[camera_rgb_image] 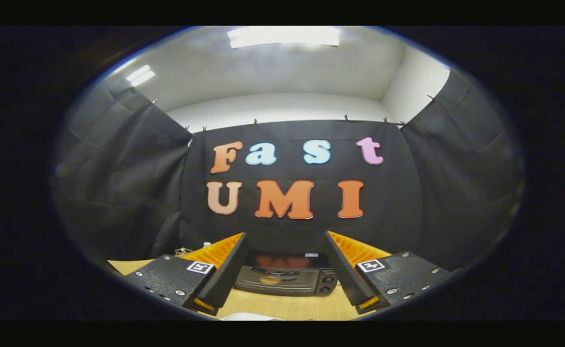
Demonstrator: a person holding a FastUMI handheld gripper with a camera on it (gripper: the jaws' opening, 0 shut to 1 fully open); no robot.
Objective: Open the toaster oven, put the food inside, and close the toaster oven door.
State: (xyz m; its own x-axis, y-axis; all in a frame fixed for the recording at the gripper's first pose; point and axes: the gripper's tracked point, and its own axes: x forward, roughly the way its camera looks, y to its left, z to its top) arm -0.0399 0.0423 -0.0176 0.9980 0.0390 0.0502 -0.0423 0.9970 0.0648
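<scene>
In the gripper view, your gripper was held with its fingers spread wide and nothing between them. The toaster oven sat on the wooden surface well beyond the fingers, framed in the gap between them, with its back to the black cloth wall. Its door looked closed, with a warm reflection on the glass, and two knobs stood at its right side. A pale object peeked in at the near rim of the surface, just below the fingers; you could not tell from this whether it was the food or a plate.

By the look of it, you were at the very start, approaching to open the door. To do that well, you needed to bring the fingers in level and centred on the door's top edge, where a handle would likely be, though none could be made out at this range. Closing gently there and pulling down and outward along the hinge arc, not straight back, would likely keep the oven from sliding on the surface.
</scene>
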